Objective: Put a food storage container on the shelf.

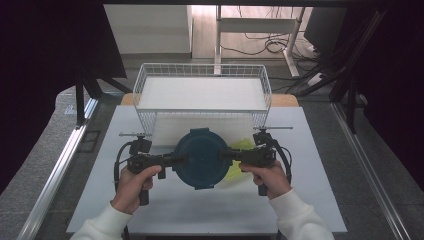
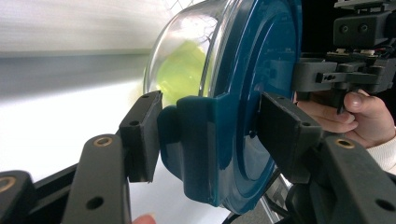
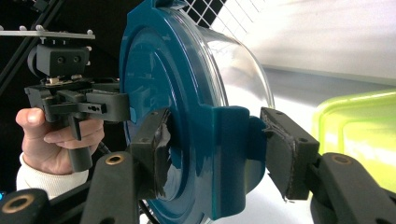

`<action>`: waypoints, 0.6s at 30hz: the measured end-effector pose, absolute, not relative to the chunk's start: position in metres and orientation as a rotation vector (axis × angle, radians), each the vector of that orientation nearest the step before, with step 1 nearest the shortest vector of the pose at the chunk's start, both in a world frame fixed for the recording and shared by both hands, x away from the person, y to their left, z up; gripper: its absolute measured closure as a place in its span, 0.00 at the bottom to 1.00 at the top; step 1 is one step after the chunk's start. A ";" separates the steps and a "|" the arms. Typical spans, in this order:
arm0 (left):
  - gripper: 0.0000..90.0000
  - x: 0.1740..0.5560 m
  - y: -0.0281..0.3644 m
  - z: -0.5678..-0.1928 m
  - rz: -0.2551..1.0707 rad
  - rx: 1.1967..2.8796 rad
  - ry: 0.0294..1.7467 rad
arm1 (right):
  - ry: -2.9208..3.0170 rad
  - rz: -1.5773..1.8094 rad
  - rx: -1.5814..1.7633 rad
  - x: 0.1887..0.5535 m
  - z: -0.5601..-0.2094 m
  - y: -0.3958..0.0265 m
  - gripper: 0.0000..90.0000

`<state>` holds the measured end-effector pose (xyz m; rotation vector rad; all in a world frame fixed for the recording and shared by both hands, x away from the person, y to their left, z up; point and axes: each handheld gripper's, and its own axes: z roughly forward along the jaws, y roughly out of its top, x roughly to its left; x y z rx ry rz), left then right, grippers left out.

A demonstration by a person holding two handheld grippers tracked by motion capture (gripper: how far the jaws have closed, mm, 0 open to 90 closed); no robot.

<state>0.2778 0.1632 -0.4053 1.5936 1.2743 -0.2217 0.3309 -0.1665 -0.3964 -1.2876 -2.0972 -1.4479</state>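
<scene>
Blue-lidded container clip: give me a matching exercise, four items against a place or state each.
Items:
1. blue lid
2. wire basket
3. yellow-green bin
4. clear bowl

States:
A. empty, at the table's far edge
B. side tabs between both claws' jaws
C. closed by the lid
D. on the table beside the right claw

Pairs: 1-B, 2-A, 3-D, 4-C

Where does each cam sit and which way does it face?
High view: above the person's side, facing forward and down on the table and wire basket; both forearms, left hand-held gripper, right hand-held gripper.
Left gripper view: rides the left one, looking along its jaws at the container's blue lid; right hand beyond.
Right gripper view: rides the right one, facing back; left hand beyond.
Shared: the lid, clamped from both sides.
</scene>
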 end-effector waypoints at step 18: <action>0.46 0.292 0.170 -0.379 -0.187 1.596 1.259 | -2.089 -1.463 -1.276 0.346 -0.375 -0.159 0.50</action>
